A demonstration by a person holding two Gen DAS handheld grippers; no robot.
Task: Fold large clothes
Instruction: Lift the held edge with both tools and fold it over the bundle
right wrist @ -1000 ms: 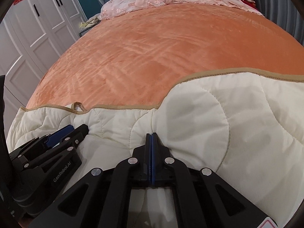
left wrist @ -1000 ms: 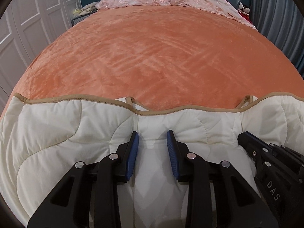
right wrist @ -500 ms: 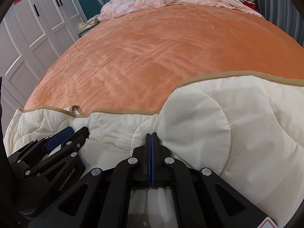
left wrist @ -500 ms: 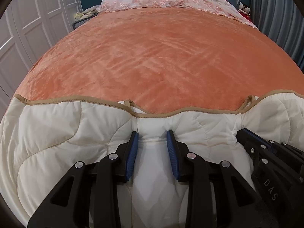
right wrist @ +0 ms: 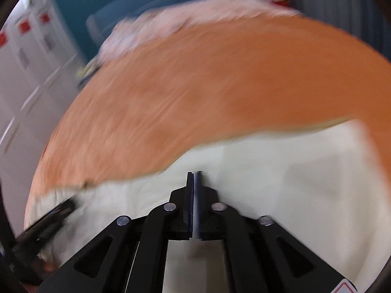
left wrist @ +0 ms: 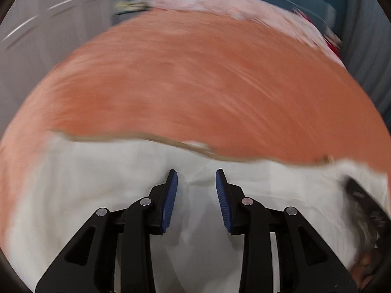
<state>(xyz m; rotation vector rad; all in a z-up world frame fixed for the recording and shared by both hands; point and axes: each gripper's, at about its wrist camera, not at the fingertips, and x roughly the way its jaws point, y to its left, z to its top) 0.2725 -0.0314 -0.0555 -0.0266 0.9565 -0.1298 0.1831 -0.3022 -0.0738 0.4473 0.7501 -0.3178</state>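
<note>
Gripping only on 1 side: right gripper point(right wrist: 195, 190) has its jaws pinched flat on a thin layer of the cream quilted garment point(right wrist: 293, 195), while the left gripper point(left wrist: 196, 188) sits with jaws spread apart over the same fabric, holding nothing.

Risks as I judge them:
- Both views are heavily motion-blurred, so the rig looks mid-swing. A fast pull from a single pinch could slide the layer out of the blue pads point(left wrist: 169, 200).
- An uneven pull would skew the fold line and bunch the padding.
- The plush bed cover point(left wrist: 195, 85) looks grabby; the garment may drag and wrinkle rather than glide.

Garment lies at the near edge of the bed, spread wide under both grippers, its tan-bound hem point(left wrist: 151, 138) running across the orange cover.

Materials: puffy, soft quilted shell, thick when doubled; hem binding is a narrow, firmer strip. Cover is velvety pile, gently domed by the fisheye. Pink lacy bedding point(right wrist: 151, 31) is heaped at the far end, too blurred for detail.
</note>
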